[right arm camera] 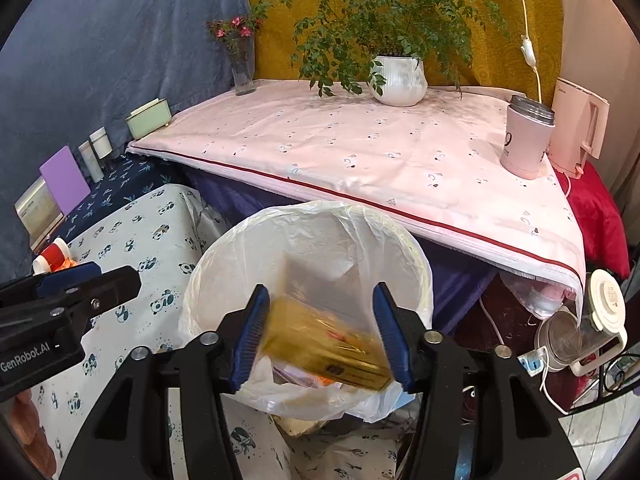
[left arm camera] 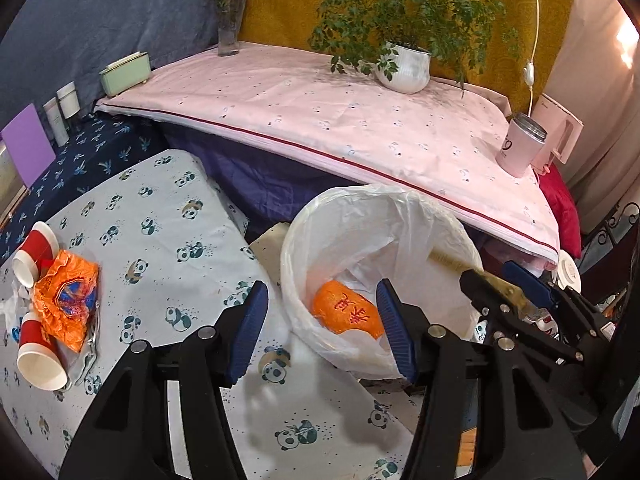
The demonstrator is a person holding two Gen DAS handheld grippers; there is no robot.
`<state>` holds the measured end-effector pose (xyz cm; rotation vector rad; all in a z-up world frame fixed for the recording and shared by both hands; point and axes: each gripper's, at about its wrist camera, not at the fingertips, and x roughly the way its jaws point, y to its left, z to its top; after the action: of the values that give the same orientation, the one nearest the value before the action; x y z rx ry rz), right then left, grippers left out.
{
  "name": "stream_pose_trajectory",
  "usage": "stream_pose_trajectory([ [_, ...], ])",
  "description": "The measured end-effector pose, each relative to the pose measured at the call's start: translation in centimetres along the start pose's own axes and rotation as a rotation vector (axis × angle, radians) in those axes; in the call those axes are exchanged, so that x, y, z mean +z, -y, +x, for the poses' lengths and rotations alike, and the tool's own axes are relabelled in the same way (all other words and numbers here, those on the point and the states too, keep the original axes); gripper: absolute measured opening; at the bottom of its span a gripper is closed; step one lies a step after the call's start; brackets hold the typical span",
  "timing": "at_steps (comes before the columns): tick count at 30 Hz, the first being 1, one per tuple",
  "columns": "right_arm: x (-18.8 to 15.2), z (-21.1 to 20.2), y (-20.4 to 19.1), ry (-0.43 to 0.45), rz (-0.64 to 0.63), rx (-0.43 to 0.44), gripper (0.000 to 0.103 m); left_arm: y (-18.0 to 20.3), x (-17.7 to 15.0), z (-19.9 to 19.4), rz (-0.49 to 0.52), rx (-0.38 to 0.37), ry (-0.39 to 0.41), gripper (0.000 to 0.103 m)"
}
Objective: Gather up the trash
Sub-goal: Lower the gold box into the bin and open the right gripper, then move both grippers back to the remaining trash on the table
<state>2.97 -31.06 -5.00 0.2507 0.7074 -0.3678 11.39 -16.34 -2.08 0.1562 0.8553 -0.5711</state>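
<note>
1. the left gripper (left arm camera: 322,330) hangs over the near rim of the white-lined trash bin (left arm camera: 296,240), its blue fingers (left arm camera: 248,332) spread apart with nothing between them.
2. an orange wrapper (left arm camera: 346,314) lies inside the bin liner, below the spread jaws.
3. the right gripper (right arm camera: 320,334) is above the same bin (right arm camera: 208,280); a gold box (right arm camera: 328,350), blurred, sits between its fingers (right arm camera: 252,336), touching the left pad, while a gap shows at the right pad.
4. on the panda-print cloth (left arm camera: 168,240), near its left edge, lie 2 red paper cups (left arm camera: 34,254) (left arm camera: 38,356) and a crumpled orange bag (left arm camera: 66,300).
</note>
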Motion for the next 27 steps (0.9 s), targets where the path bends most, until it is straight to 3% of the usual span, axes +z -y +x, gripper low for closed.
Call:
stream_pose_trajectory([
  [27,1.2,-2.1,-5.0,0.046,-0.071,0.052,0.052,-5.0,-1.3,-2.8,-0.110,0.049,0.027,0.054],
])
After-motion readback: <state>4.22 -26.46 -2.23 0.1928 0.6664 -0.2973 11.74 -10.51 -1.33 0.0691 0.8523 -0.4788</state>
